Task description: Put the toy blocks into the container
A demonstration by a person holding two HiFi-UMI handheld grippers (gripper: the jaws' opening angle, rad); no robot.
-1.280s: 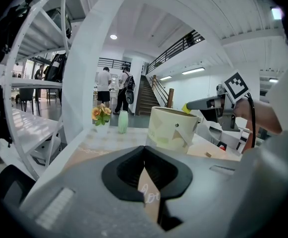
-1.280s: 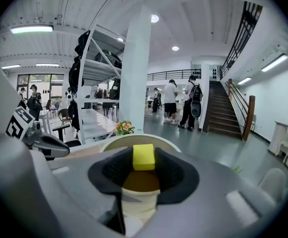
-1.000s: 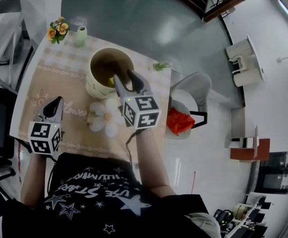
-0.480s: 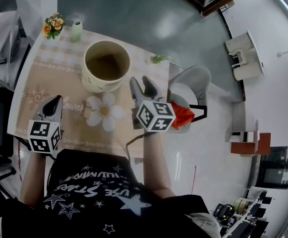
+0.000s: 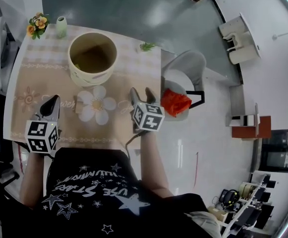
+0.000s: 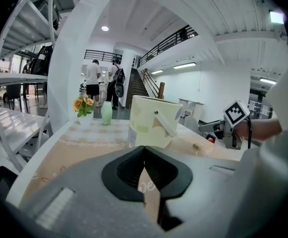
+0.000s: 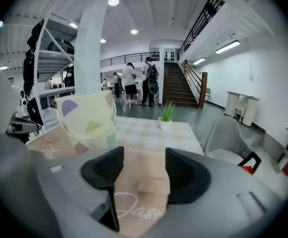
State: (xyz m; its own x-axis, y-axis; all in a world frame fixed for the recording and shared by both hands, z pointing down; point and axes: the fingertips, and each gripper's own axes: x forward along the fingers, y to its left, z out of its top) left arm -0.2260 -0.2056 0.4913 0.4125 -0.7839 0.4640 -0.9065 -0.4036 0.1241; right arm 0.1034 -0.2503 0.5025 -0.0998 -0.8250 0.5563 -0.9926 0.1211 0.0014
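The cream bucket-like container (image 5: 92, 58) stands at the far middle of the table, and shows as well in the left gripper view (image 6: 153, 128) and the right gripper view (image 7: 86, 120). My right gripper (image 5: 141, 94) hovers low over the table's near right part. Its jaws (image 7: 144, 157) are opening, and a small tan block (image 7: 151, 185) lies on the tablecloth between them, untouched by the pads. My left gripper (image 5: 49, 105) rests at the near left, shut and empty (image 6: 144, 150). A white flower-shaped piece (image 5: 95, 104) lies between the two grippers.
An orange flower pot (image 5: 37, 25) and a pale green vase (image 5: 61, 27) stand at the far left corner, a tiny green plant (image 5: 146, 46) at the far right corner. Past the table's right edge is a grey chair (image 5: 186, 76) holding something red (image 5: 176, 102).
My right gripper has come back from over the container to the table's near right, and its jaws have widened. The left gripper has stayed put.
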